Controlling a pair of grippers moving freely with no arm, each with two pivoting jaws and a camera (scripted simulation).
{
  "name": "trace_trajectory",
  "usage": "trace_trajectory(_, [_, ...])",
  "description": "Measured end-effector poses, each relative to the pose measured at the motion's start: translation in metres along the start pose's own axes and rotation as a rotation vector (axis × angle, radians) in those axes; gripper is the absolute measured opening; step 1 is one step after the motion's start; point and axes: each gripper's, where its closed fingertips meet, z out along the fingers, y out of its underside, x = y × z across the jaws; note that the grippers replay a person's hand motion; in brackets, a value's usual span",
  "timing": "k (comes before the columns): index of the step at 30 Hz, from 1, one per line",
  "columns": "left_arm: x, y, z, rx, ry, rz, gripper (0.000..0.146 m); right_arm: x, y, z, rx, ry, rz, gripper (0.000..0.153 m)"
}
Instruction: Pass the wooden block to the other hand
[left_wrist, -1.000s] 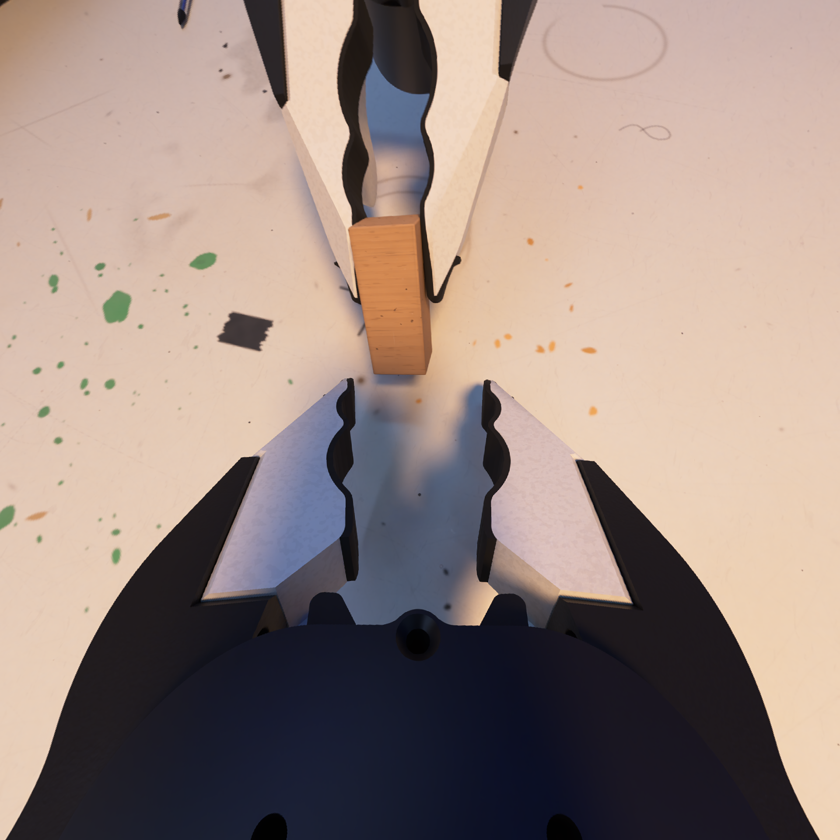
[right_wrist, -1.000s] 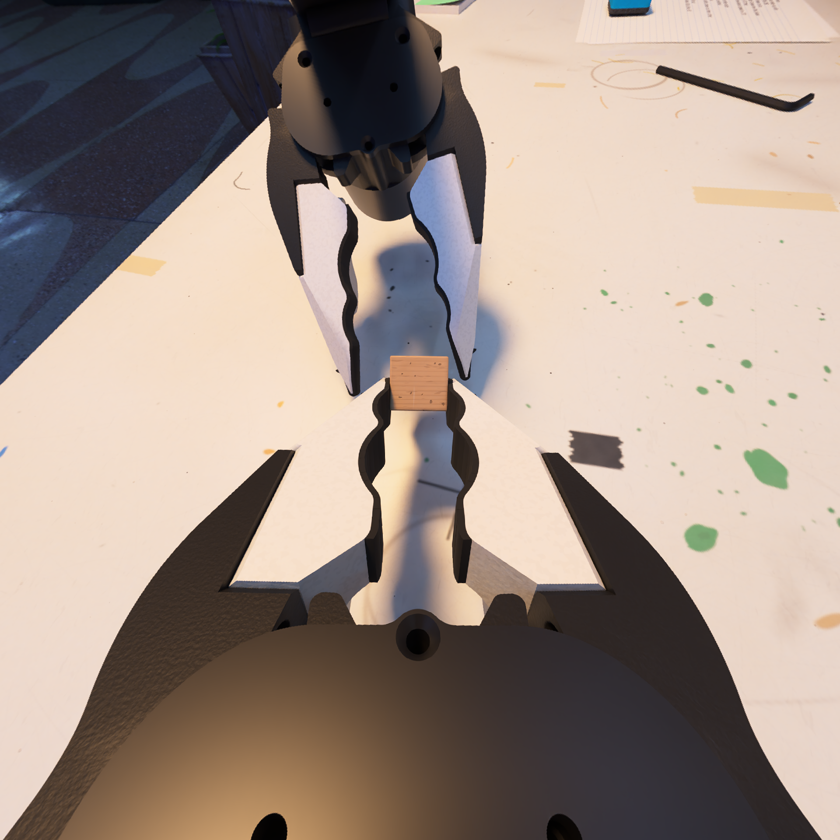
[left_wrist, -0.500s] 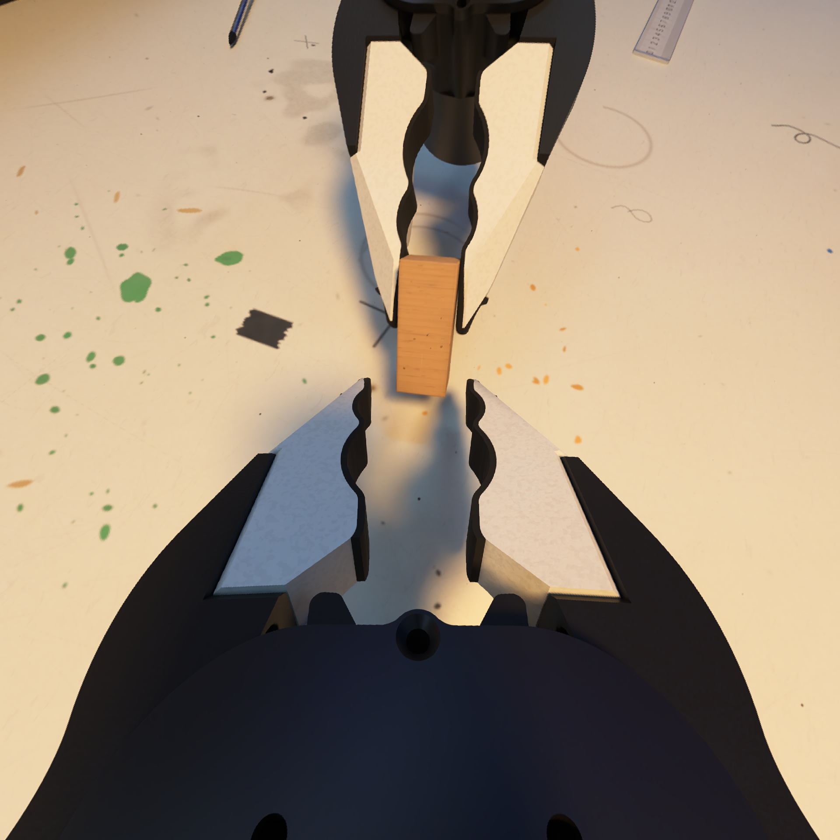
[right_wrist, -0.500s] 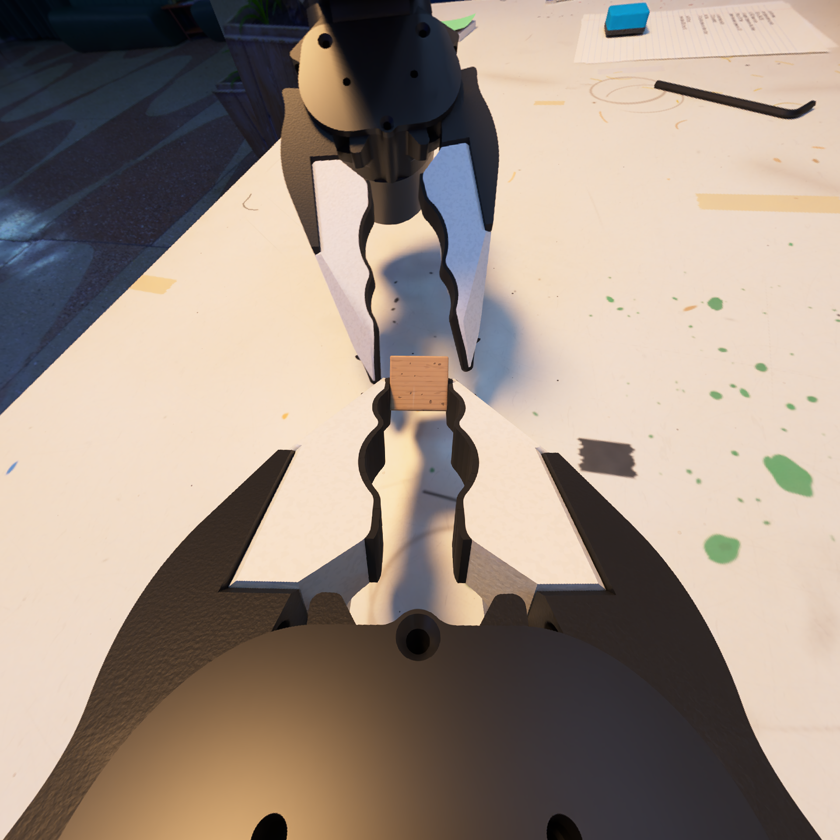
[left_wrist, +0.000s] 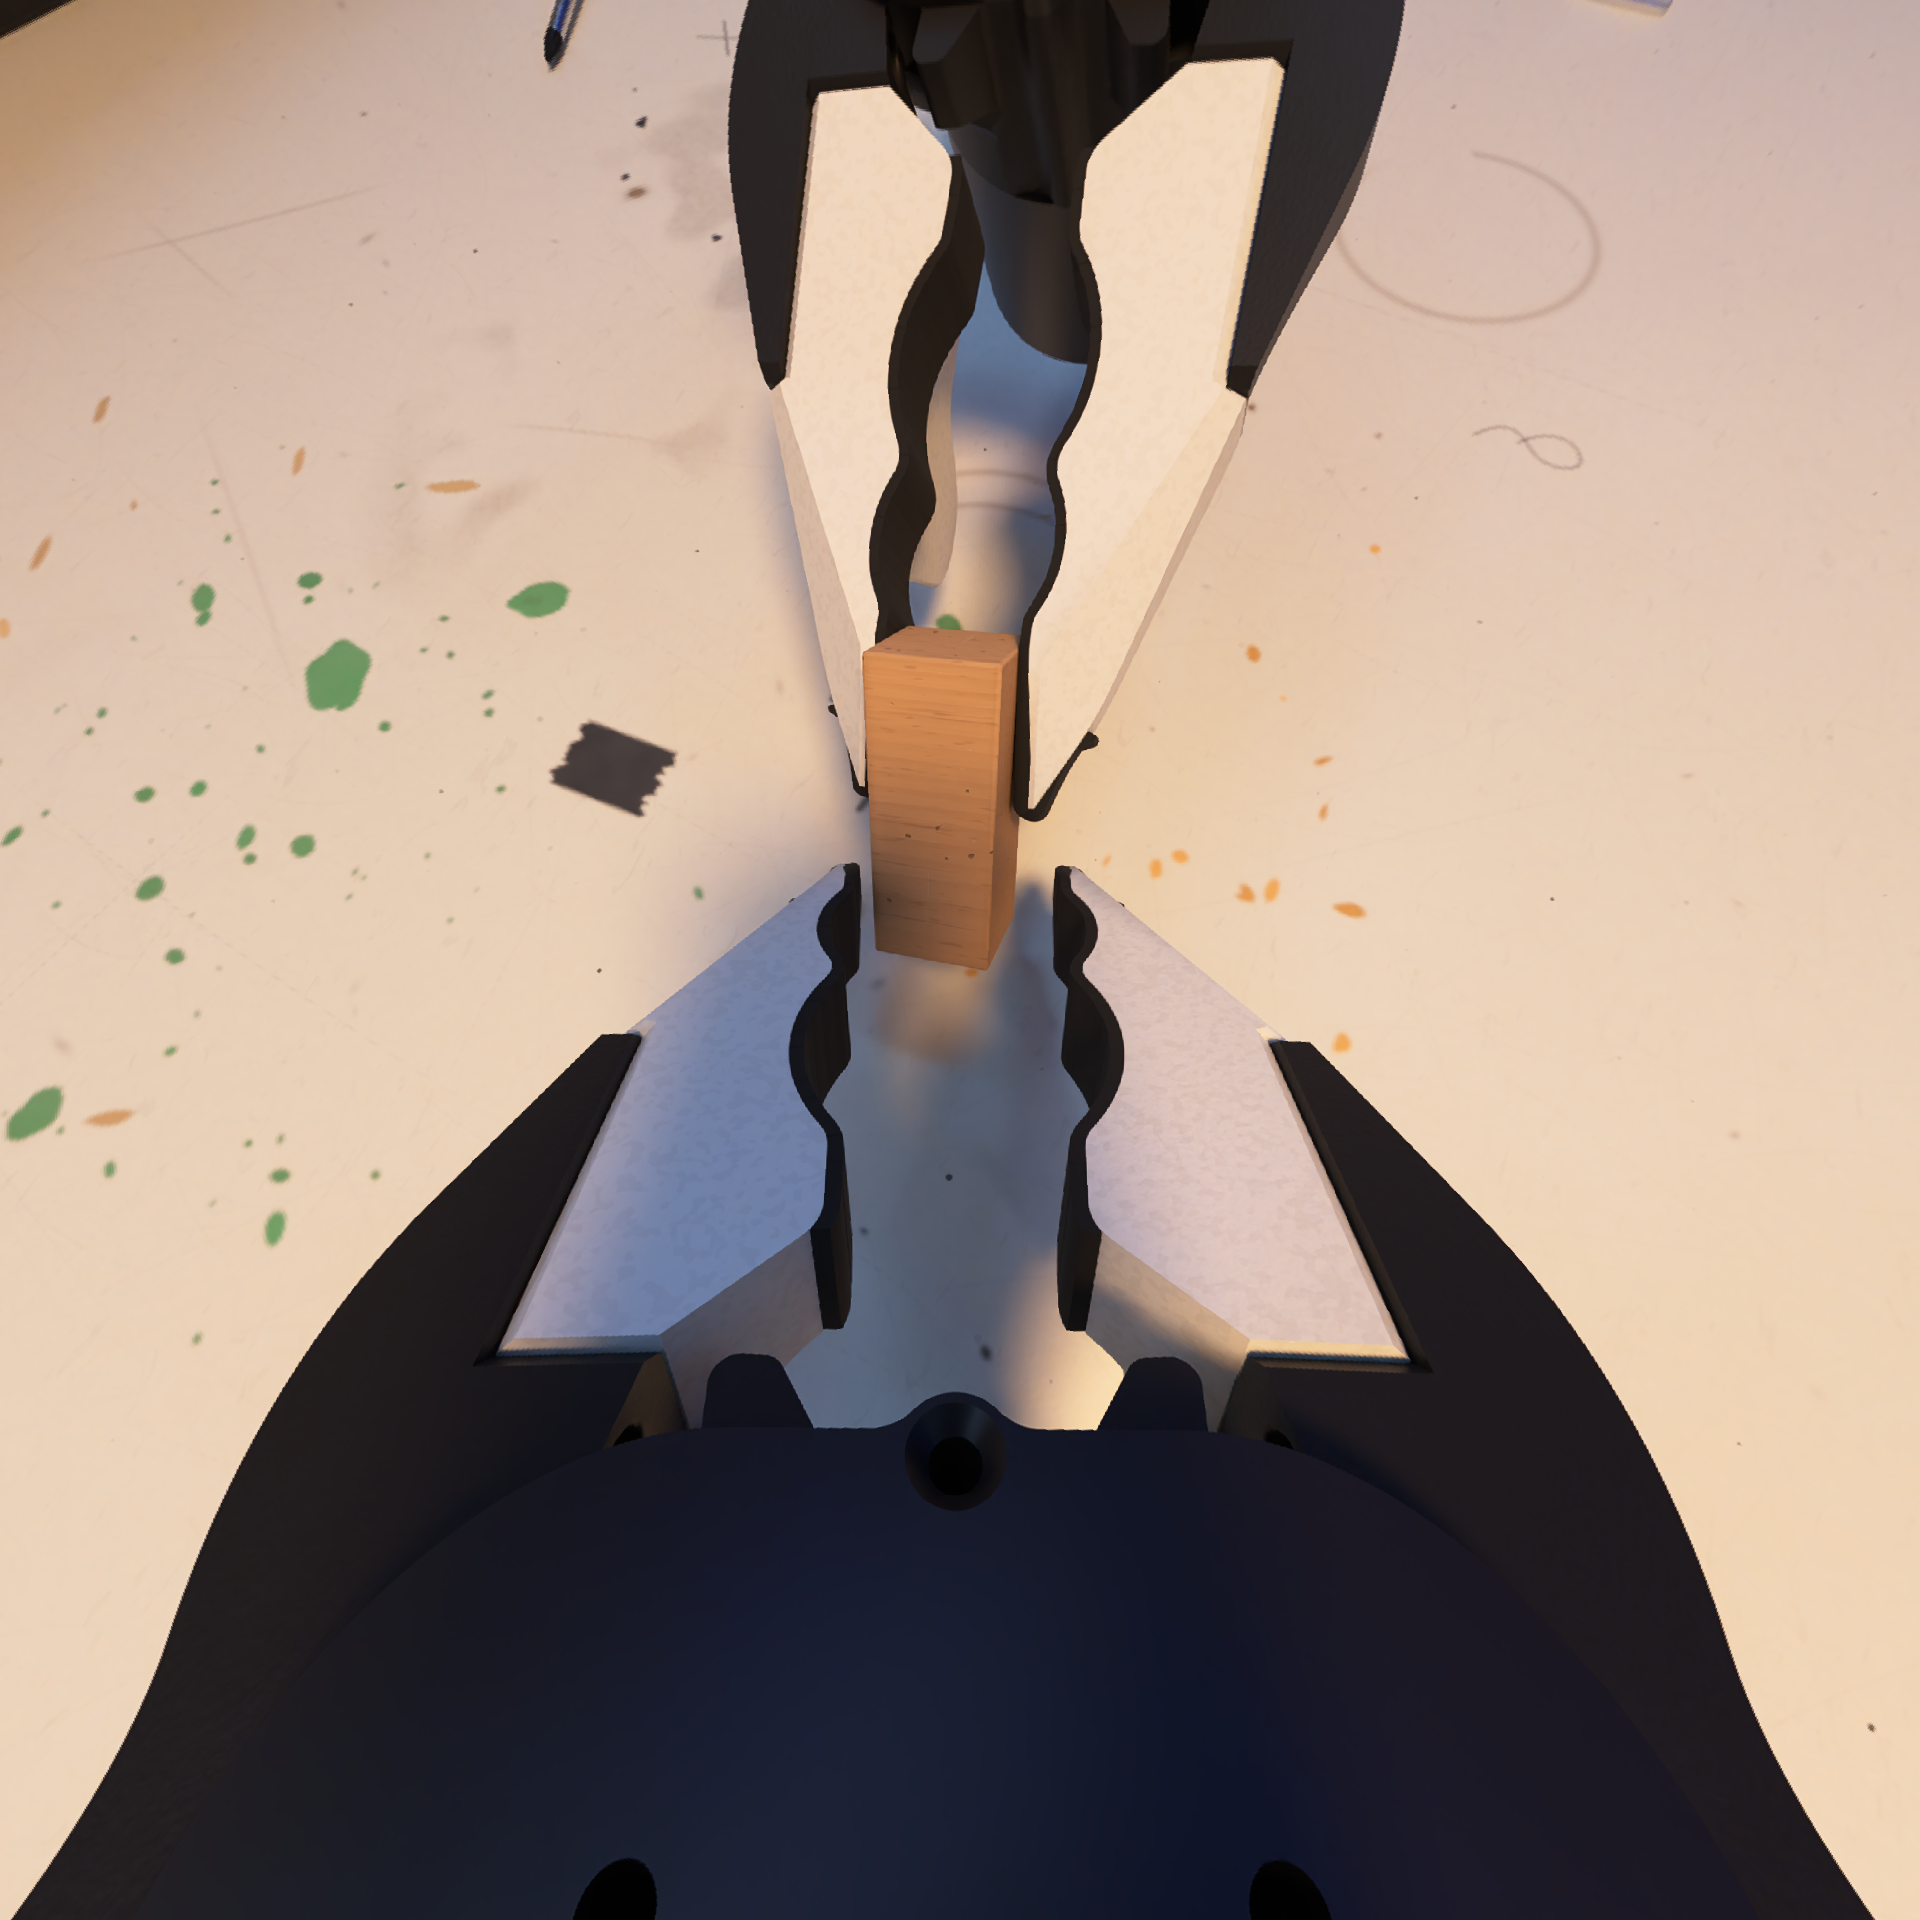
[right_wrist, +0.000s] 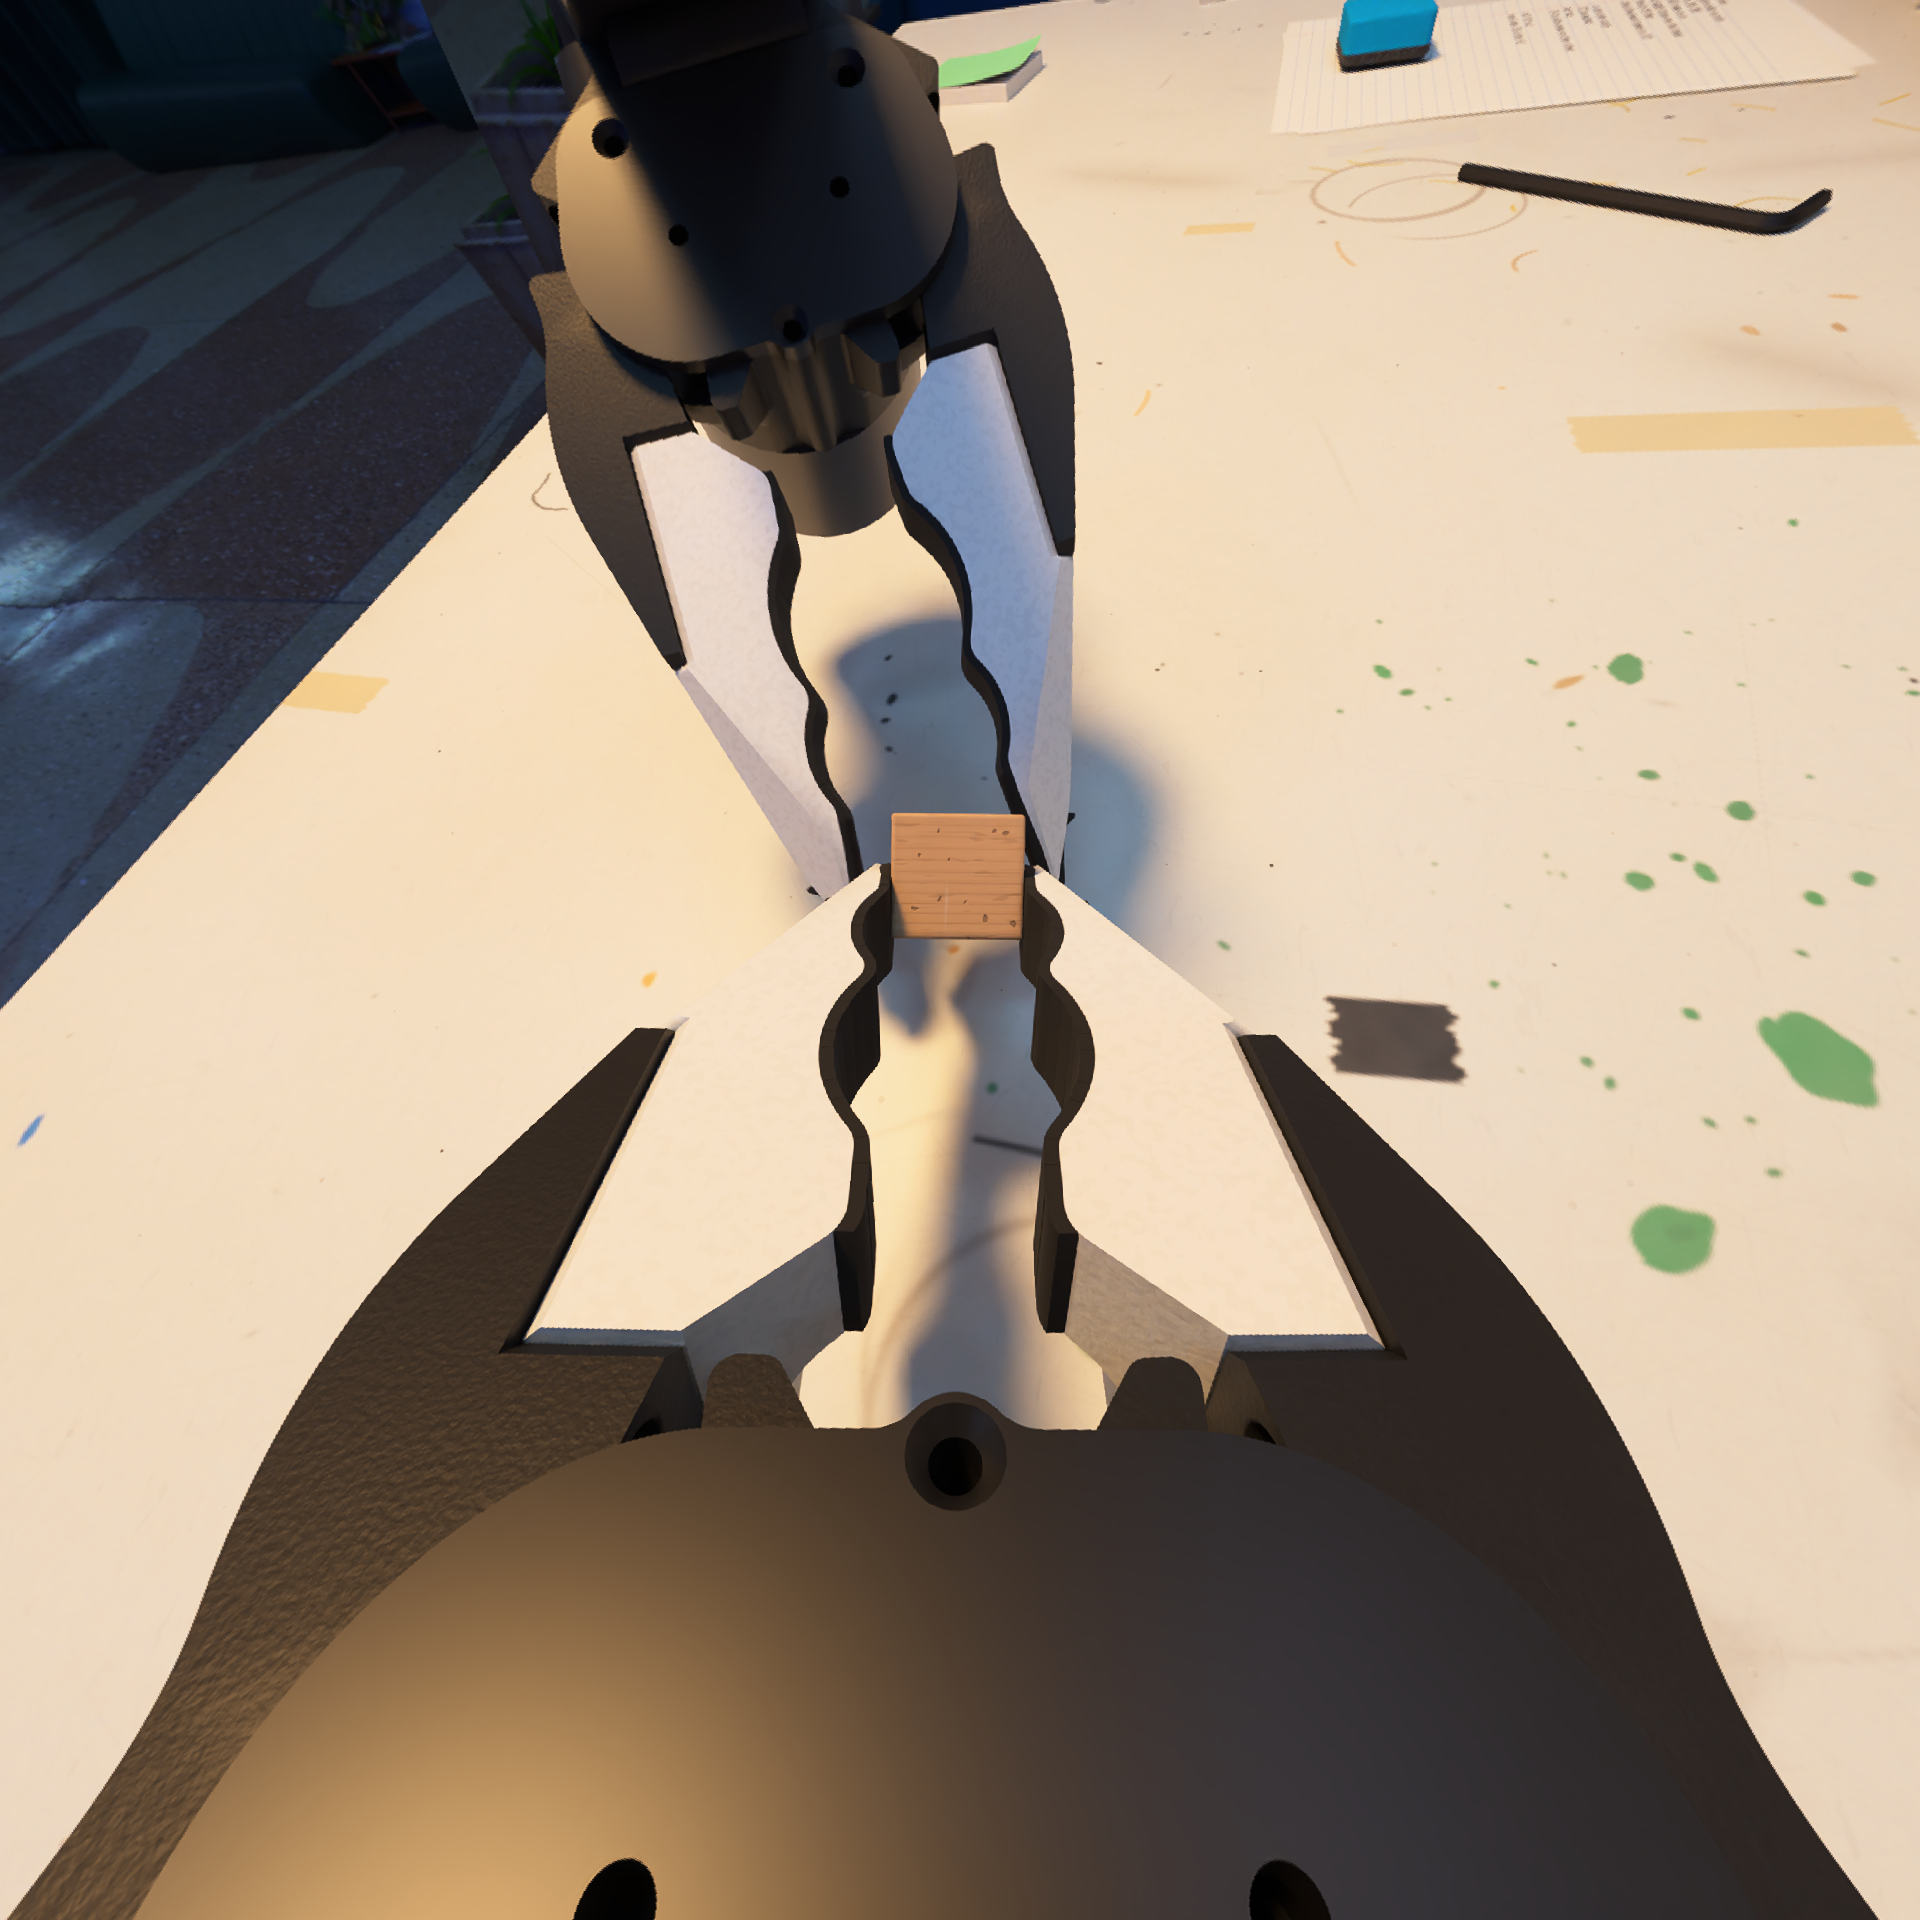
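wooden block (left_wrist: 940, 795): a tall light-brown bar held above the table, its far half pinched between the right gripper's white fingertips, its near end reaching in between the tips of the left gripper; in the right wrist view only its square end face (right_wrist: 957, 876) shows
right gripper (right_wrist: 957, 894): clamped on the block at its fingertips; from the left wrist view it (left_wrist: 940, 769) comes in from beyond the block, pointing back toward the camera
left gripper (left_wrist: 956, 894): jaws apart, wider than the block, a gap visible on each side of the bar's near end; in the right wrist view it (right_wrist: 940, 862) sits just behind the block, tilted down
table (left_wrist: 1558, 727): cream surface below the block, speckled with green and orange paint spots
black patch (left_wrist: 613, 767): dark smear on the table, left of the block in the left wrist view
hex key (right_wrist: 1652, 197): black, well beyond the block toward the far right in the right wrist view
paper sheet (right_wrist: 1558, 62): past the hex key, a blue object (right_wrist: 1387, 29) lying on it
path: nothing lies between the block and the open fingers
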Motion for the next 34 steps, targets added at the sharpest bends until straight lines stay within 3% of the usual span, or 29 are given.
trace_trajectory(5, [0.0,0.005,0.004,-0.038,0.006,0.005,0.027,-0.001,0.0,0.001,0.0,-0.003,0.004,0.023])
trace_trajectory(11, [0.001,0.007,0.005,-0.041,-0.011,0.059,0.027,-0.005,0.004,0.0,-0.051,0.007,-0.022,0.023])
trace_trajectory(14, [-0.003,0.008,0.004,-0.039,-0.005,0.053,0.027,-0.004,0.014,-0.011,-0.132,0.066,-0.023,0.056])
trace_trajectory(16, [-0.006,0.008,0.004,-0.031,-0.005,0.047,0.027,-0.002,0.025,-0.014,-0.2,0.109,-0.036,0.061])
trace_trajectory(22, [-0.004,0.006,0.001,0.047,0.044,0.139,0.027,0.01,0.041,-0.004,-0.344,0.141,-0.156,0.059])
trace_trajectory(27, [-0.007,0.0,-0.012,0.131,0.063,0.165,0.027,0.01,0.039,0.01,-0.336,0.107,-0.164,0.06])
trace_trajectory(34, [-0.004,-0.003,-0.019,0.206,0.174,0.245,0.027,-0.001,0.037,0.021,-0.291,0.08,-0.105,0.051])
